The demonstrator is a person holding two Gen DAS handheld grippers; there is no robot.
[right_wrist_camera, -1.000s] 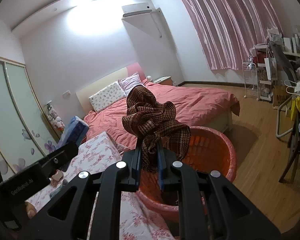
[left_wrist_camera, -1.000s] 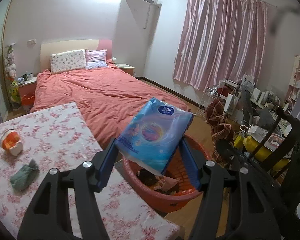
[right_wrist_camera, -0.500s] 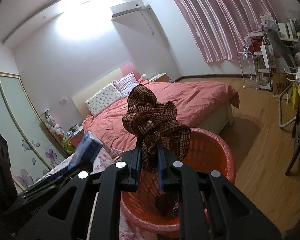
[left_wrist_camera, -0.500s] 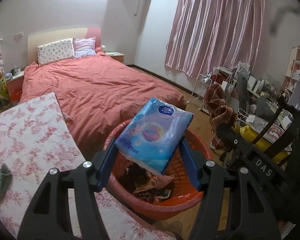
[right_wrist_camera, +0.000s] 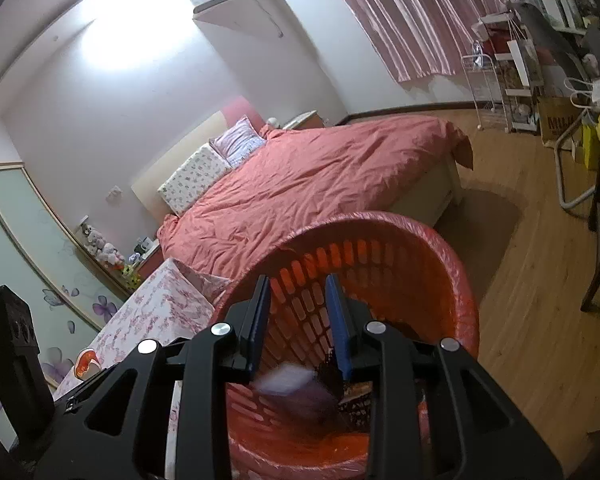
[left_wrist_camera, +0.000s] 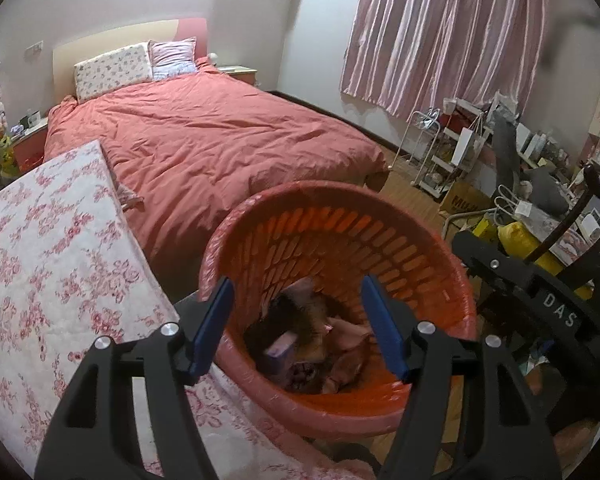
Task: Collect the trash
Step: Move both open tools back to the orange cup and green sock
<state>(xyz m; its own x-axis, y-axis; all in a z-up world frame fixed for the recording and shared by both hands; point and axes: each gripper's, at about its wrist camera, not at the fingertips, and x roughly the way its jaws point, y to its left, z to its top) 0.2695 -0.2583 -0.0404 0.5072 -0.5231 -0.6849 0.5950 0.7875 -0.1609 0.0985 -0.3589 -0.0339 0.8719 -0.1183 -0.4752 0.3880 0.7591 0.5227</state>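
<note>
Both claws over the orange basket (left_wrist_camera: 400, 248), aimed down into it. Left claw (left_wrist_camera: 296, 328): jaws spread wide & opening, nothing btwn the pads. Right claw (right_wrist_camera: 298, 322): jaws parted & opening, also nothing pinched. Trash pile (left_wrist_camera: 320, 344) sits in the basket bottom; a blurred pale pack (right_wrist_camera: 286, 382), prob the tissue pack, is at 6 o'clock from the right claw. Floral surface (left_wrist_camera: 52, 264) at 9 o'clock of basket, touching its rim. Bed (left_wrist_camera: 204, 140) at 12 o'clock.
</note>
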